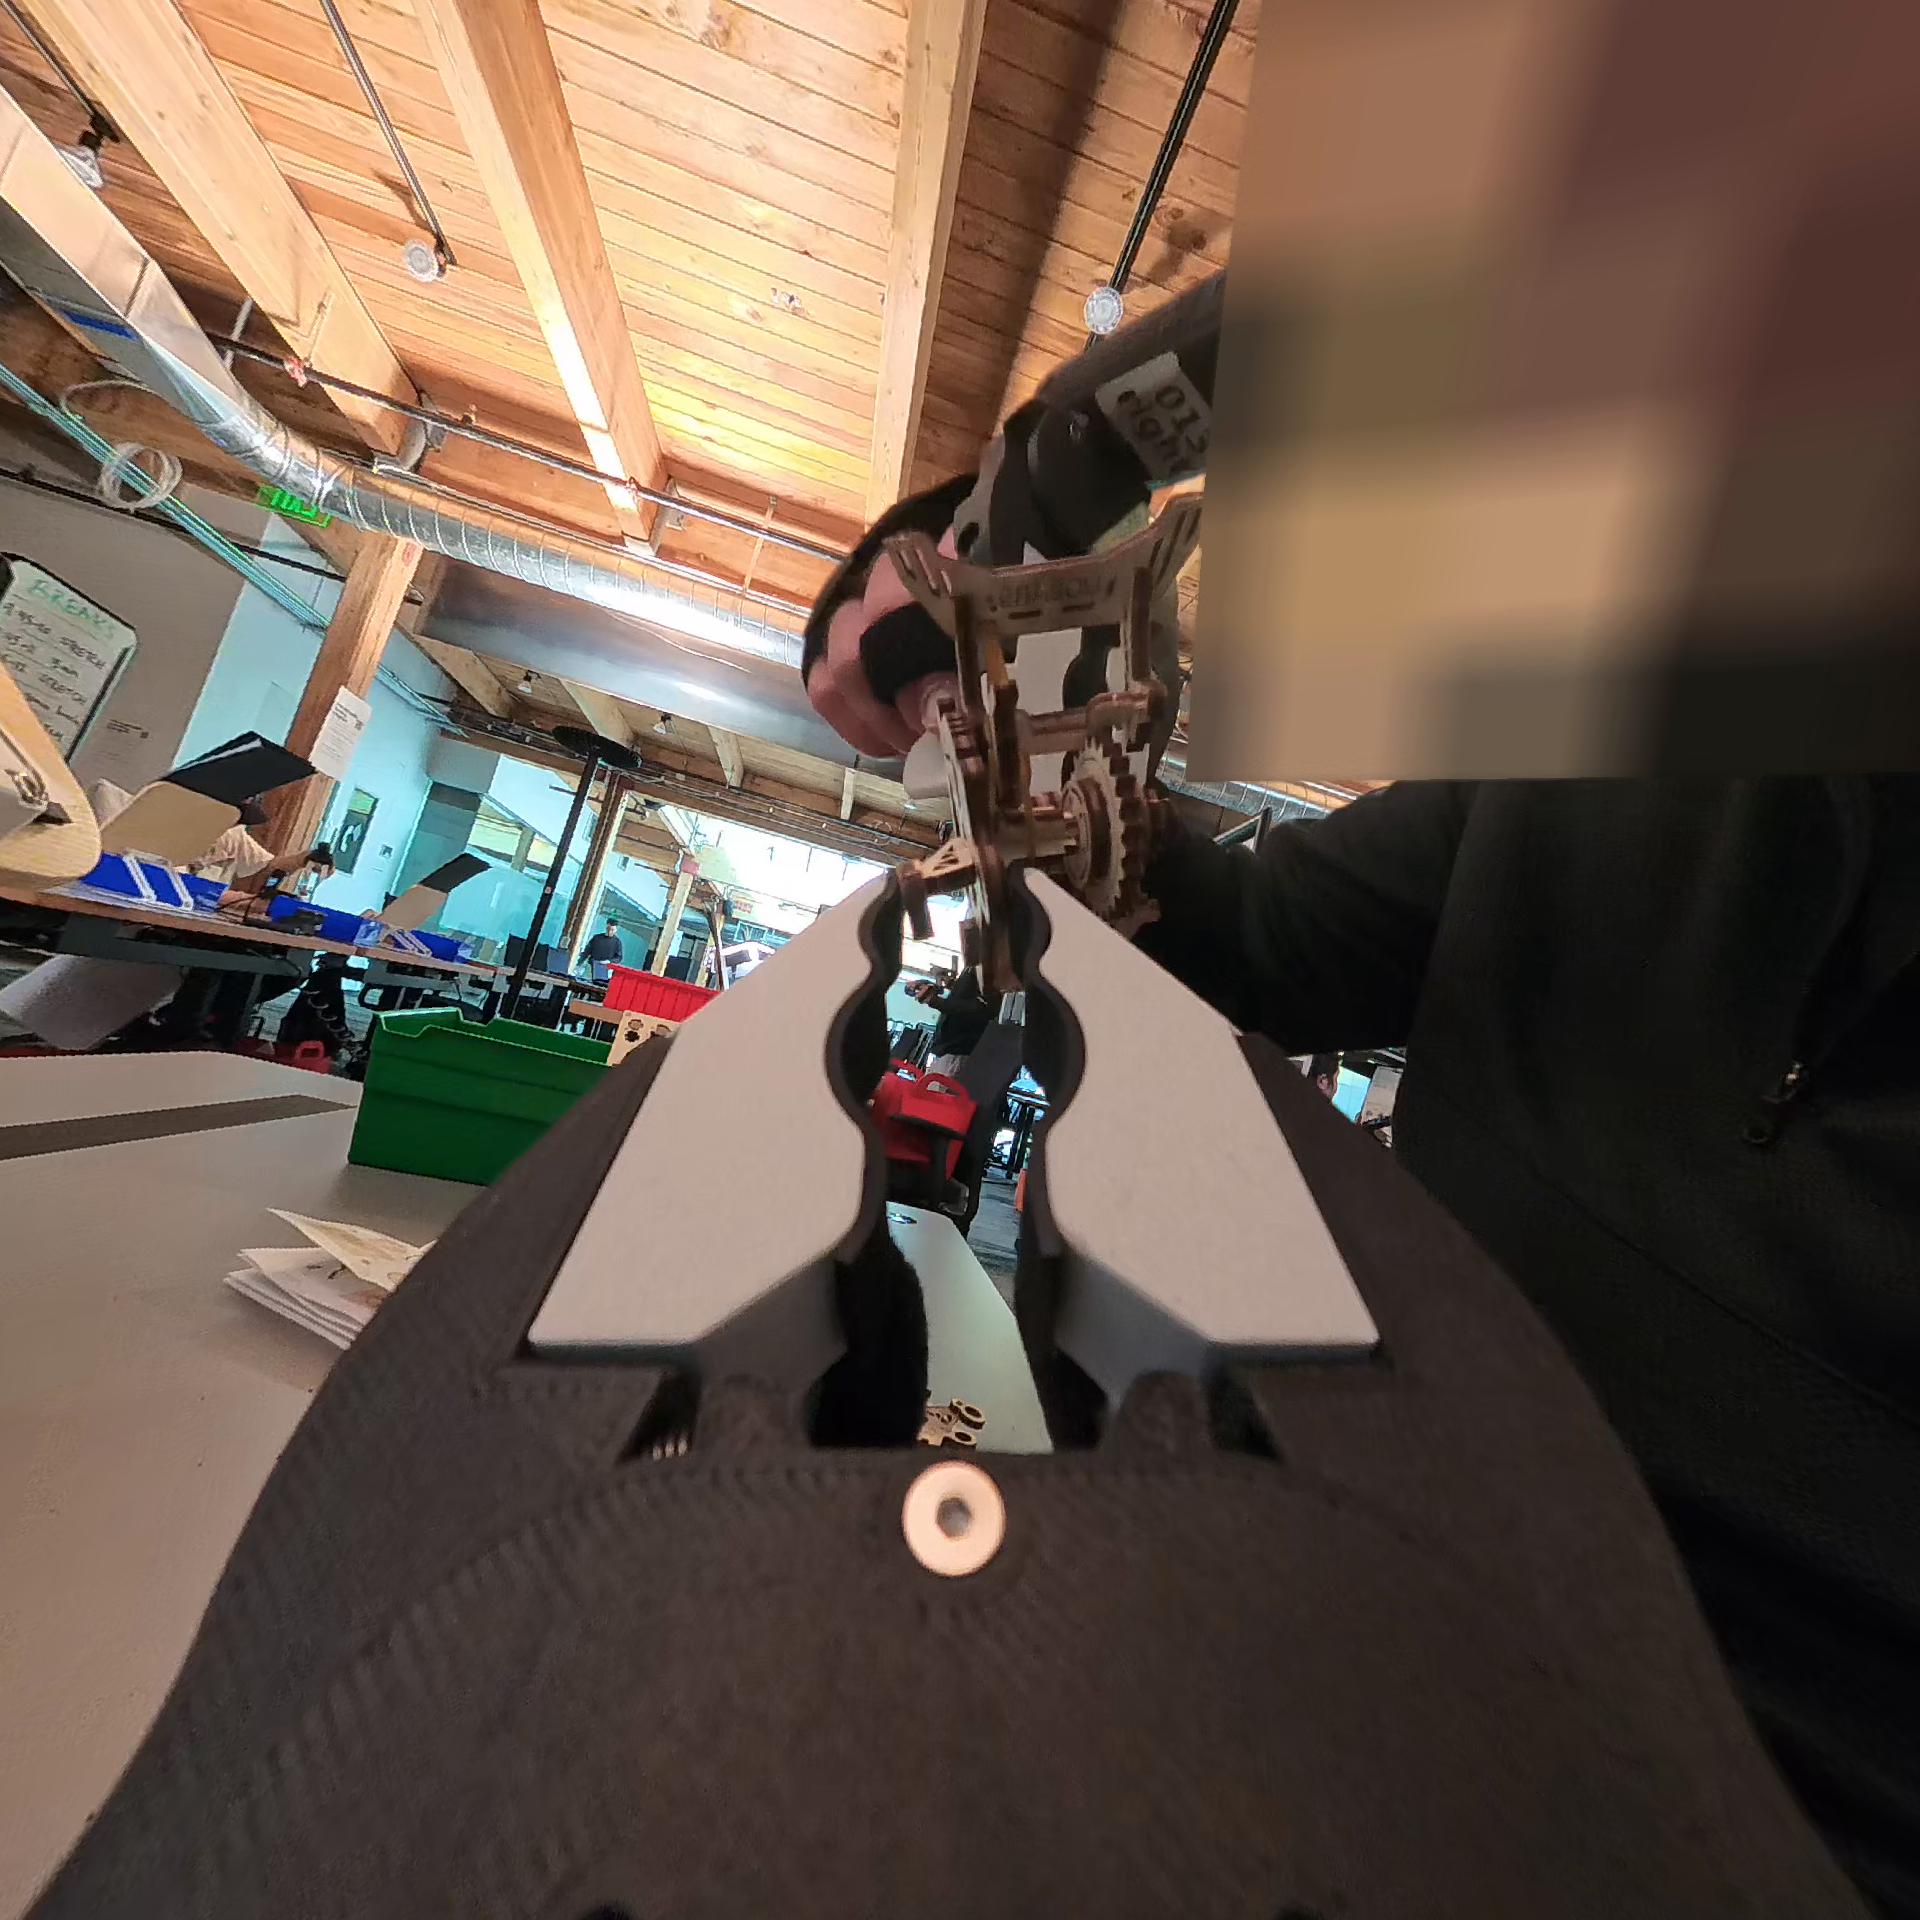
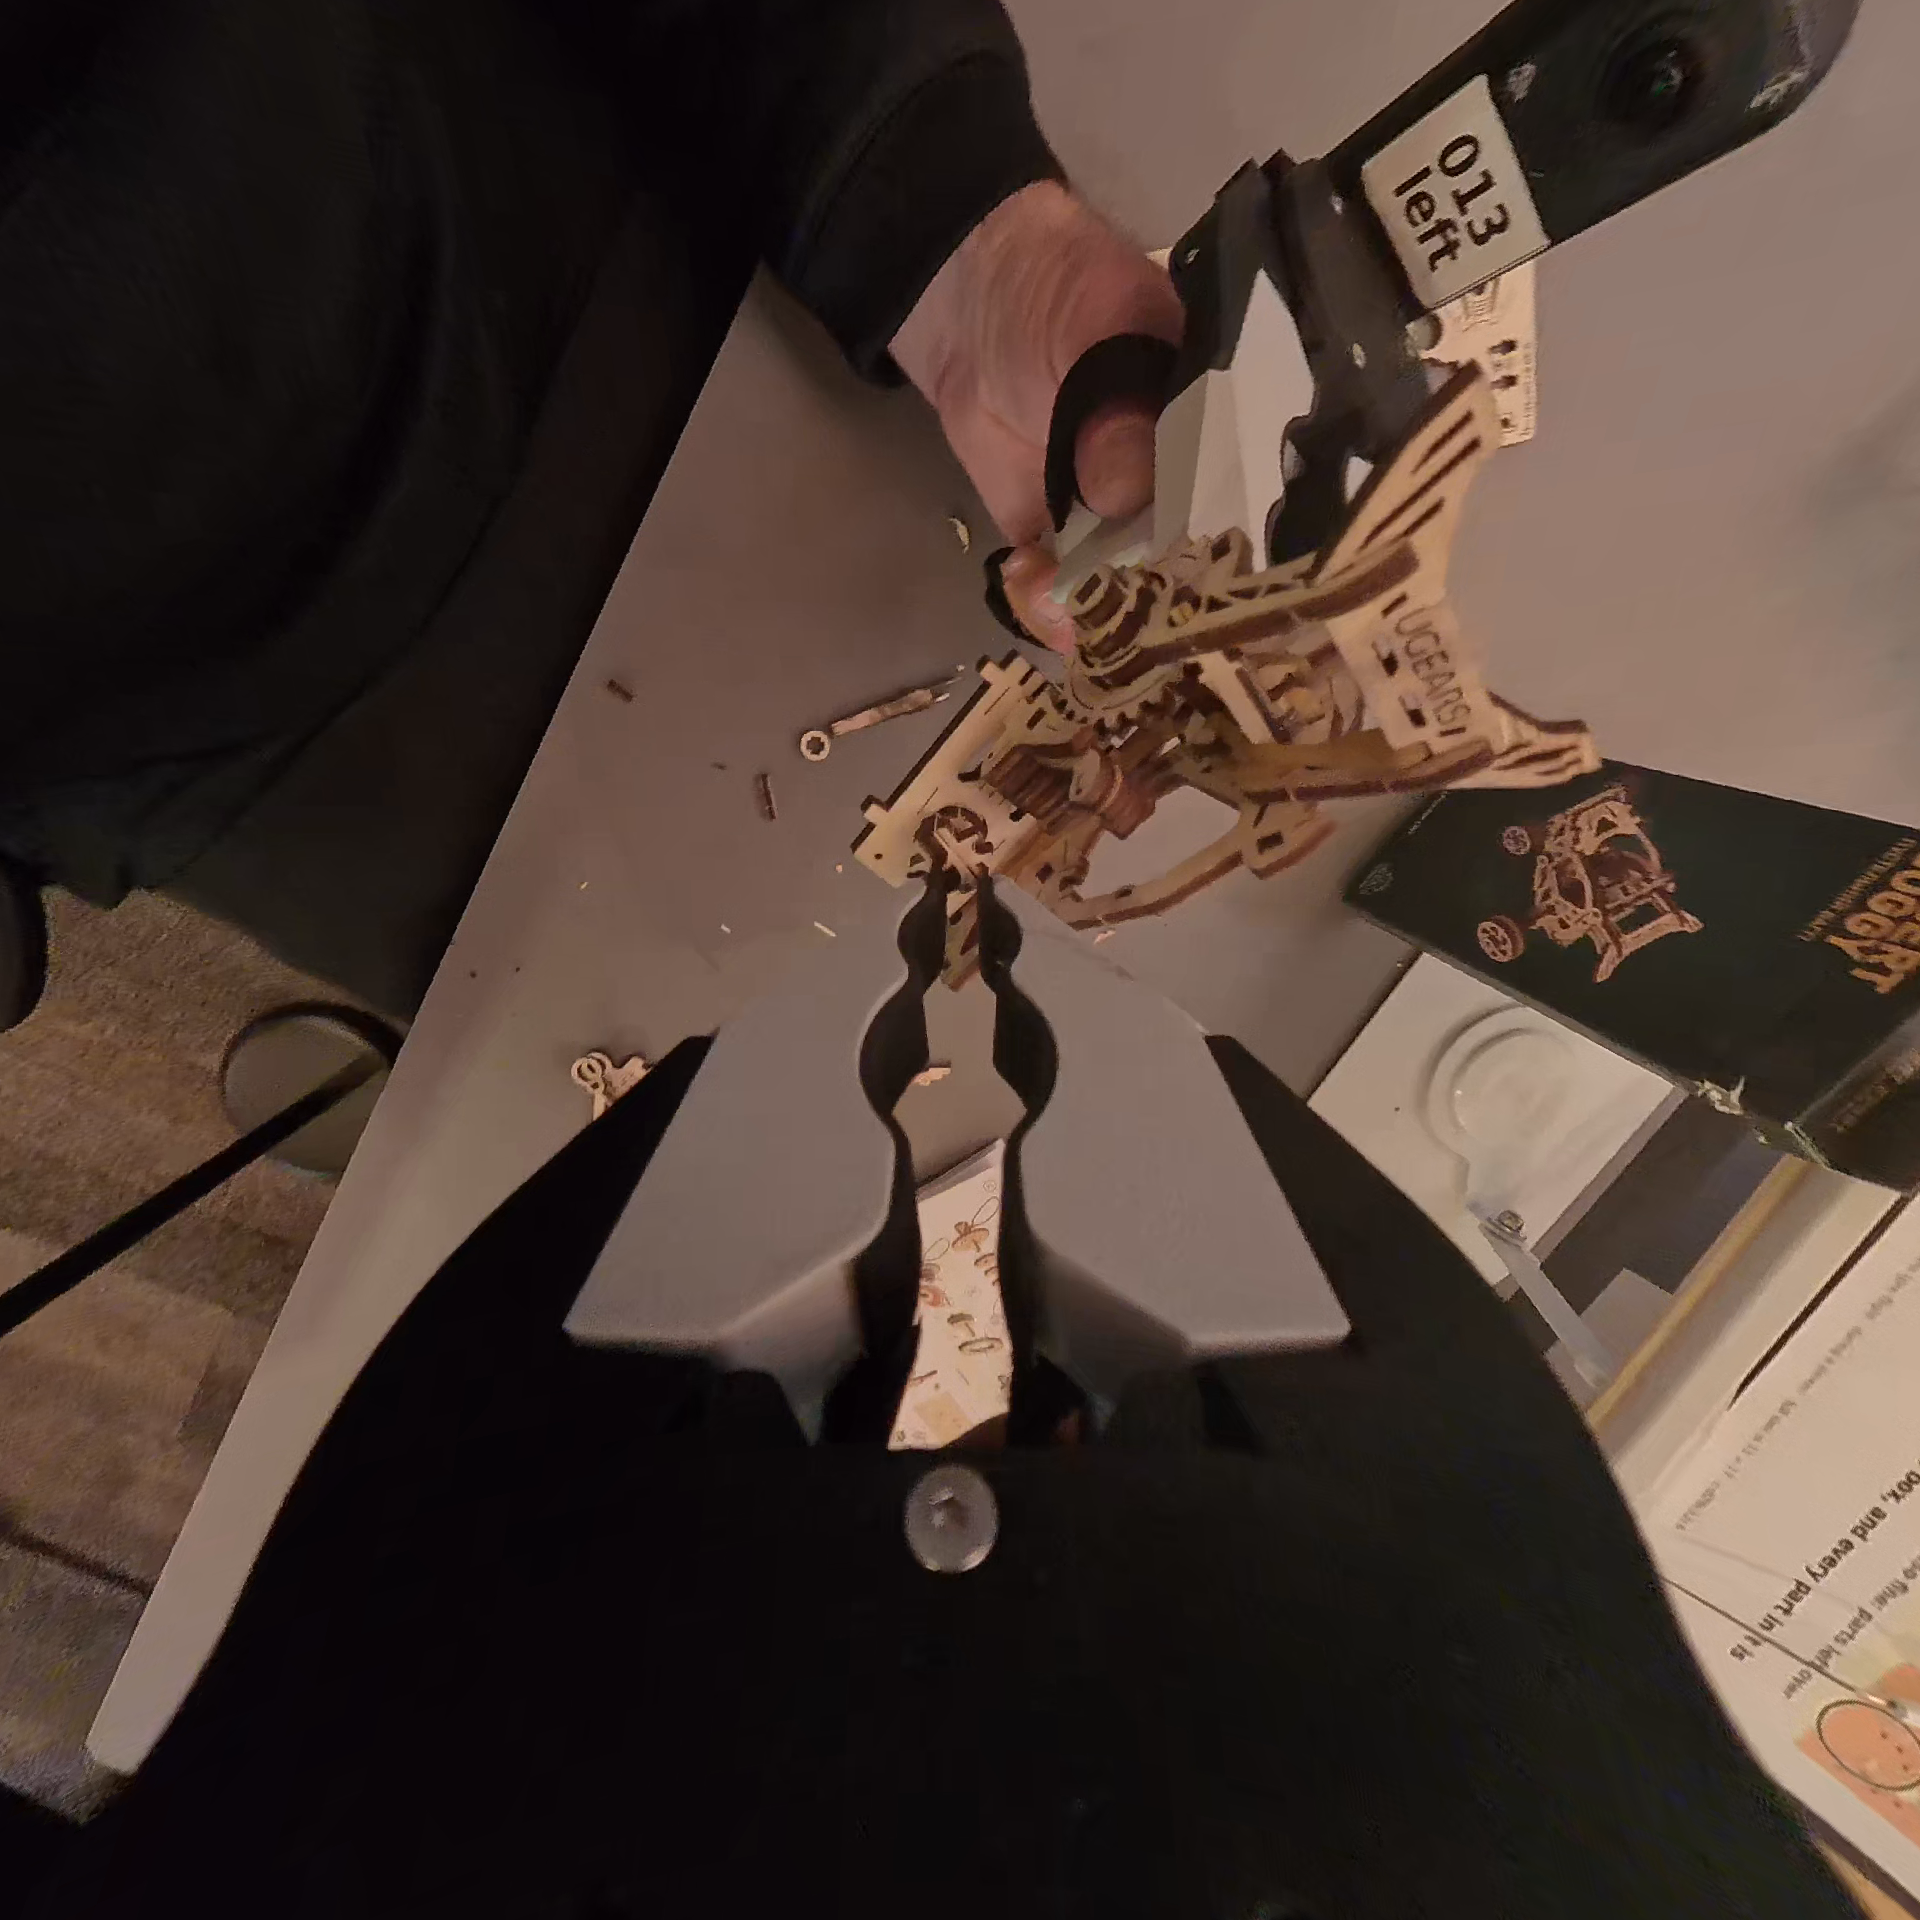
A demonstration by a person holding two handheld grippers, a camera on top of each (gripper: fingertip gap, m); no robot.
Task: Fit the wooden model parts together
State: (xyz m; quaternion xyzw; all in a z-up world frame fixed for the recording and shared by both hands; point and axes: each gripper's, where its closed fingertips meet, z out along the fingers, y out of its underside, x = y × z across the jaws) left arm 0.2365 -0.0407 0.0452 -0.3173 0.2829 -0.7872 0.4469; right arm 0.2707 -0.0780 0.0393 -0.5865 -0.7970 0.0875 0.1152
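Left hand-held gripper (image 1: 961,883) and right hand-held gripper (image 2: 961,883) each clench one wooden model (image 2: 1195,748); only the right view shows one black box (image 2: 1683,935) at 3 o'clock.

- A big shared workshop or maker space, open-plan.
- Exposed timber ceiling (image 1: 727,260) with heavy beams, a silver air duct (image 1: 343,488) and track lights overhead.
- Long work tables farther back carry blue bins (image 1: 135,883); a green bin (image 1: 468,1091) and a red bin (image 1: 655,992) stand nearer.
- A whiteboard (image 1: 62,665) hangs on the left wall.
- The grey desk (image 2: 623,831) is littered with small wooden offcuts (image 2: 883,712) and a model kit box (image 2: 1662,935).
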